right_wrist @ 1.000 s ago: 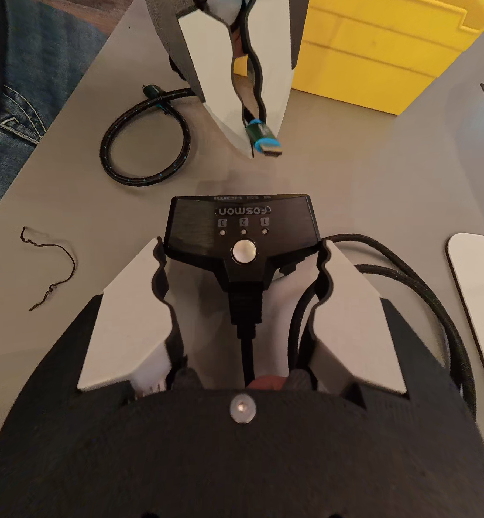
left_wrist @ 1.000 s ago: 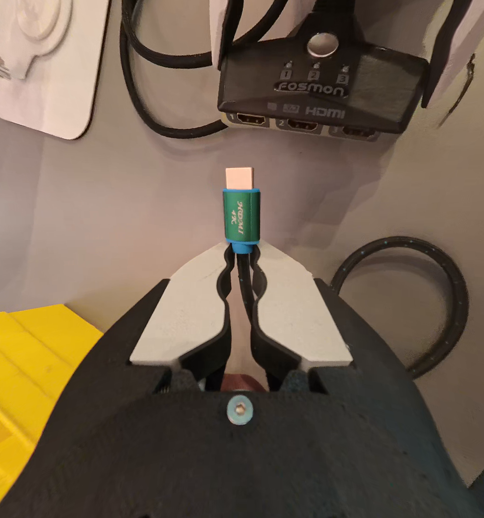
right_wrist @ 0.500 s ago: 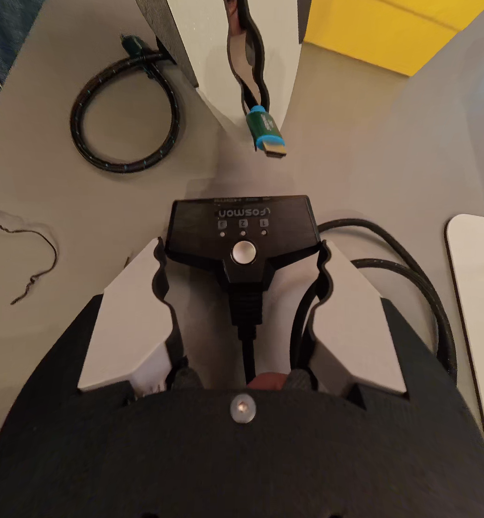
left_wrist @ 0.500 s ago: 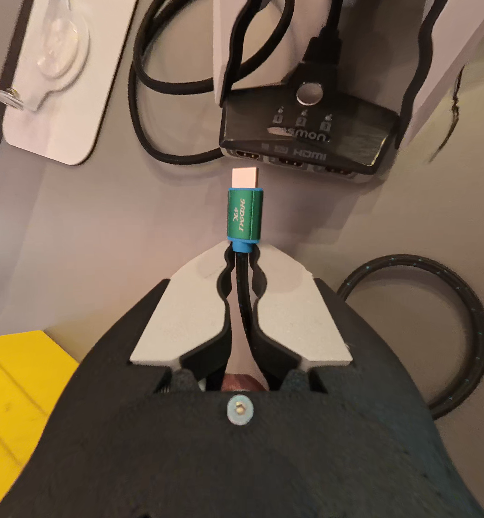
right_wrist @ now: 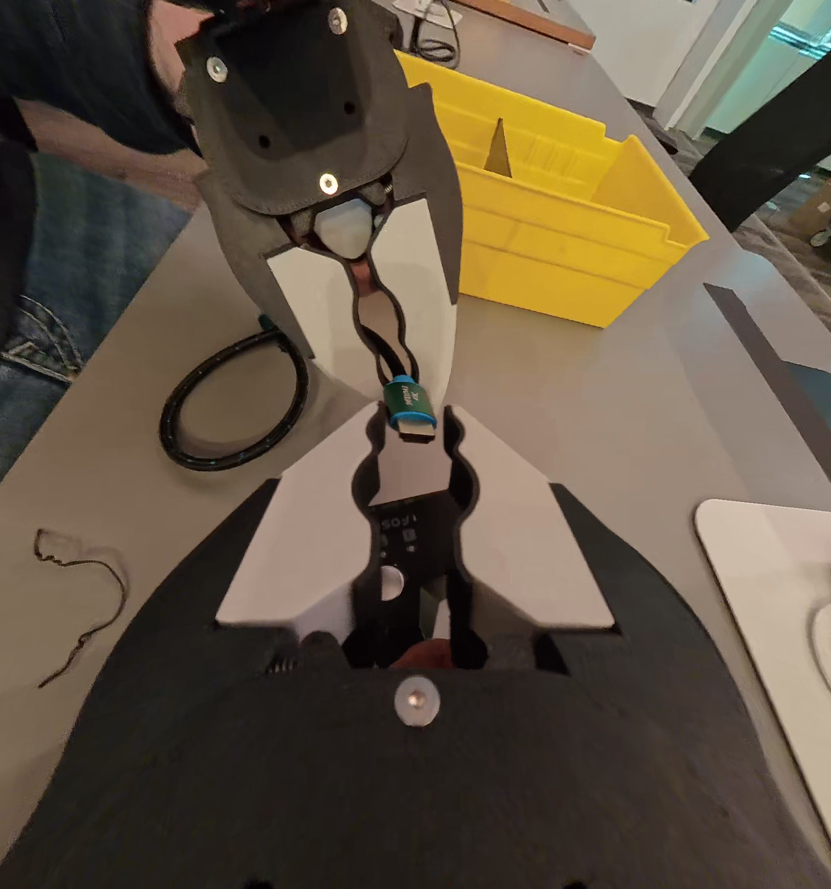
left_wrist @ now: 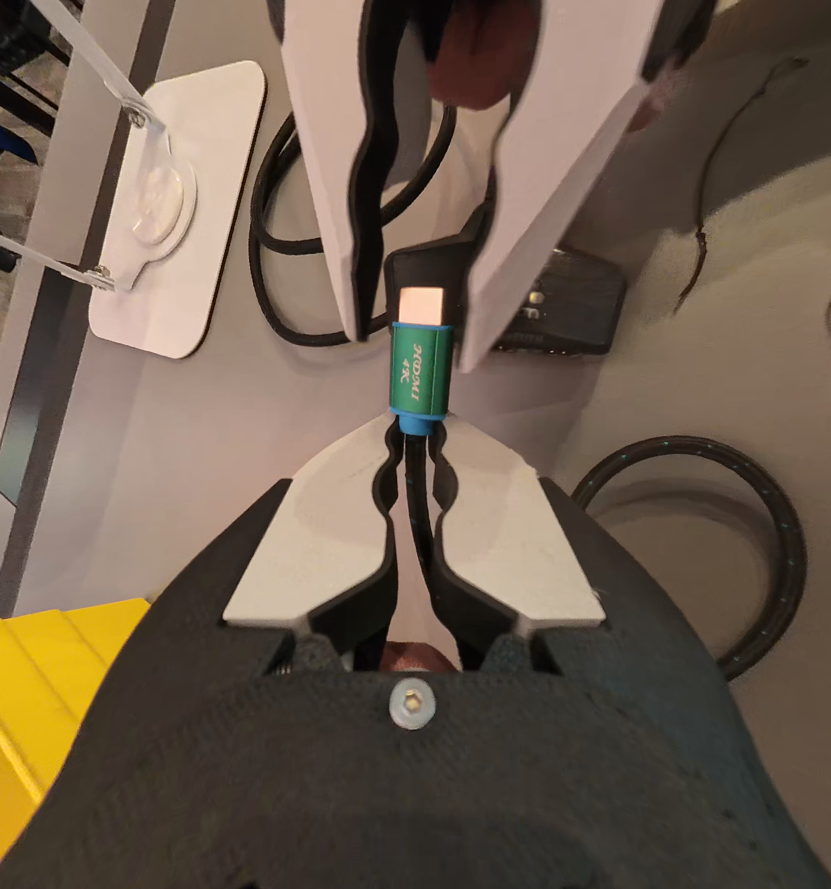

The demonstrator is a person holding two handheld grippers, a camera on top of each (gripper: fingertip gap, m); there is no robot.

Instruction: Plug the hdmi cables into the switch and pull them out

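Plug: the green cable plug [left_wrist: 419, 369] with a blue collar and a metal tip sticks out past the left gripper's tips, lifted off the surface, tip pointing toward the switch and not inserted; in the right wrist view the plug [right_wrist: 409, 408] hangs just between the right gripper's fingertips.
Cable: the black braided cable [left_wrist: 415, 486] runs back from the plug between the left fingers; a loop of it [left_wrist: 759, 543] lies on the surface to the plug's right.
Left gripper: the left gripper [left_wrist: 417, 425] has its fingers drawn nearly together, pinching the cable just behind the plug's collar.
Switch: the black switch [left_wrist: 567, 308] lies on the surface just beyond the plug, partly hidden by the right gripper; in the right wrist view the switch [right_wrist: 406, 543] with its round silver button shows in the gap between the fingers.
Right gripper: the right gripper [right_wrist: 411, 416] has its fingers part-way apart, straddling the switch; whether they press on it I cannot tell.
Surface: the grey surface [right_wrist: 596, 433] carries everything.
Other things, relative to the switch: a yellow bin [right_wrist: 562, 226] beyond it, a white board [right_wrist: 788, 625] to one side, a thin dark thread [right_wrist: 86, 596] to the other.
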